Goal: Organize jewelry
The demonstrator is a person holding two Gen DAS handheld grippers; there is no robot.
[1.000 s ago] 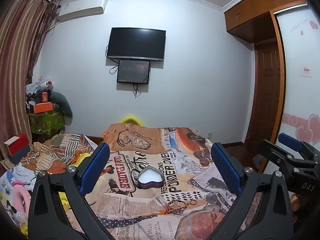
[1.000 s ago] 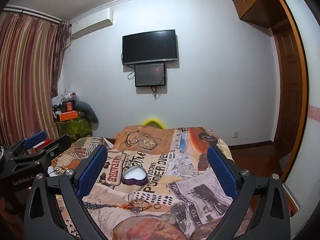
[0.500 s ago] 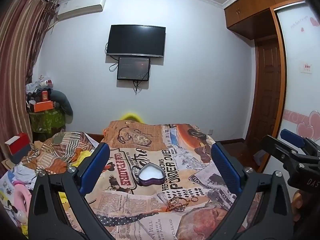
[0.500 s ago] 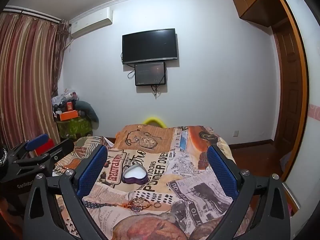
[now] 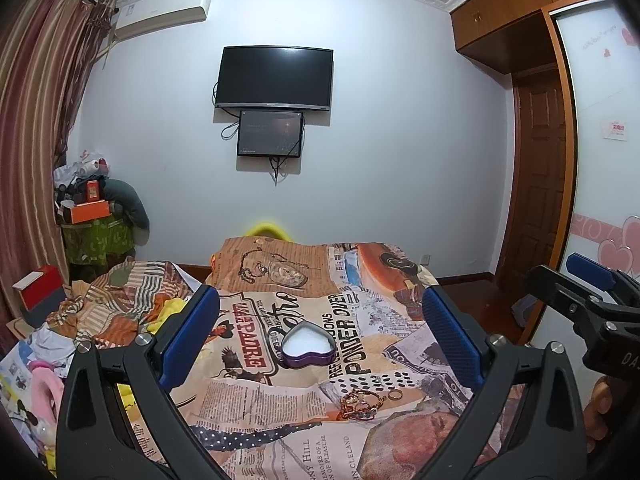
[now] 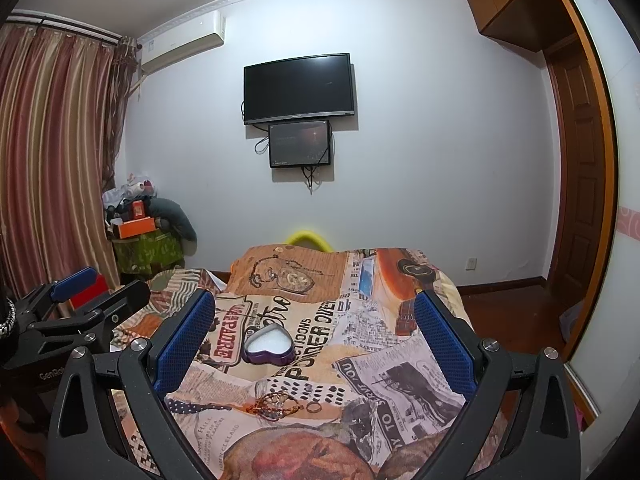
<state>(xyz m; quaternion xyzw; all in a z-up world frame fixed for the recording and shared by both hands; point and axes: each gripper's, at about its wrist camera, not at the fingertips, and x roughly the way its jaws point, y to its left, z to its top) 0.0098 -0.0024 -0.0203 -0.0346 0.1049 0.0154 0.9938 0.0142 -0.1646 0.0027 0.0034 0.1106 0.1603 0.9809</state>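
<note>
Both grippers (image 5: 320, 334) (image 6: 312, 336) spread, empty; tangled orange-gold jewelry (image 5: 360, 400), purple heart box (image 5: 307, 347) open.

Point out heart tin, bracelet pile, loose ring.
heart tin (image 5: 307, 345): left wrist view, white lining.
bracelet pile (image 6: 274, 403): right wrist view, middle of tangle.
loose ring (image 6: 313, 407): right wrist view, band.

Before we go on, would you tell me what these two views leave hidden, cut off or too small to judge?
- Jewelry pile: too small and tangled in both views to count pieces; only one ring lies clearly apart.
- Heart-shaped box: open with a white inside; lid not seen.
- Yellow object: mostly hidden behind the bed's far edge.
- Small wall screen: display too dim to read.
- Person's hand: cut off at the left view's right edge.
</note>
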